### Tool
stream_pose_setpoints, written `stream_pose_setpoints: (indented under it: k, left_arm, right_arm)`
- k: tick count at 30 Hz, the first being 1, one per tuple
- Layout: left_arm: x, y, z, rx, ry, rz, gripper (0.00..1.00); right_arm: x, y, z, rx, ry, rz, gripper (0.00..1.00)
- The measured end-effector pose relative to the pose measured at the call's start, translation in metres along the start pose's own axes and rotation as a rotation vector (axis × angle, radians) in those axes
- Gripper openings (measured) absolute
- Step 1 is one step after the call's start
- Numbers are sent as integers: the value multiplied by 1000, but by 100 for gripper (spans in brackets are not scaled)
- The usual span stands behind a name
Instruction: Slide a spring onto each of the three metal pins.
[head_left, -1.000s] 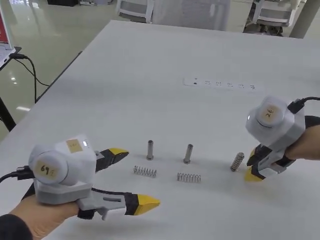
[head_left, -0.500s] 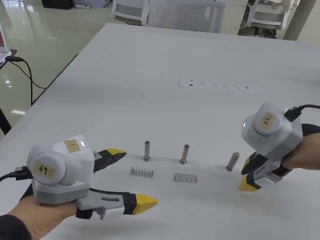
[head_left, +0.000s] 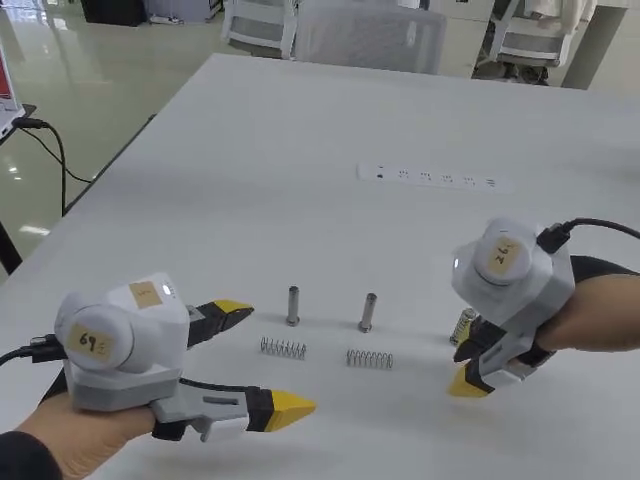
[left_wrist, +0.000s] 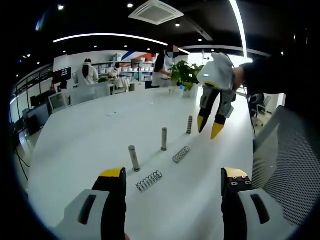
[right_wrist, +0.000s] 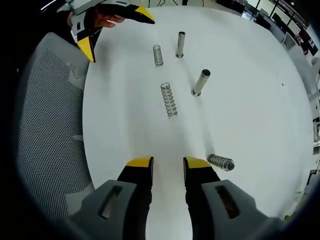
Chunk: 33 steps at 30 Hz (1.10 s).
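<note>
Two bare metal pins (head_left: 293, 305) (head_left: 368, 312) stand upright mid-table. In front of each lies a loose spring (head_left: 283, 348) (head_left: 369, 358). A third pin (head_left: 463, 325) wears a spring and is partly hidden behind my right gripper (head_left: 468, 380). The right gripper view has that sprung pin (right_wrist: 220, 162) just right of the right gripper (right_wrist: 168, 162), whose jaws stand narrowly open on nothing. My left gripper (head_left: 265, 357) is wide open, low at the near left. The left gripper view shows the left gripper (left_wrist: 172, 175) facing a spring (left_wrist: 149, 180) and a pin (left_wrist: 133, 157).
A white power strip (head_left: 435, 178) lies farther back on the white table (head_left: 250, 150). The table's left edge runs diagonally, with a black cable (head_left: 50, 140) over the floor beyond. Chairs (head_left: 365, 35) stand at the far end. A grey mesh chair (right_wrist: 47, 100) is near the front edge.
My right gripper has drawn left and toward the near edge, so its body now covers part of the sprung pin. The left gripper, pins and loose springs have stayed put.
</note>
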<state>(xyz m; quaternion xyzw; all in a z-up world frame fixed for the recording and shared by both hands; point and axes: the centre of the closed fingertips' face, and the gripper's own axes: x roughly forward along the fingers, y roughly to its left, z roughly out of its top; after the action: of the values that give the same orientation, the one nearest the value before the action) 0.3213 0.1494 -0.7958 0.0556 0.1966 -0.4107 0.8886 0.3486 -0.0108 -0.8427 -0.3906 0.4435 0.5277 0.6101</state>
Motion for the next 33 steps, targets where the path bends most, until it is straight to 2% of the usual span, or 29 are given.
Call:
stream_pose_setpoints:
  k: [6,15,33]
  left_arm:
    - [-1,0,0,1,2,2,76]
    - [0,-2,1,2,8,1,76]
    - [1,-1,1,-6,8,3,75]
  right_arm:
    - [2,-2,20,-35,-25,-1,26]
    - [15,-2,45,-75,-44,15,25]
    - [38,-8,53,-115,-29,38,21]
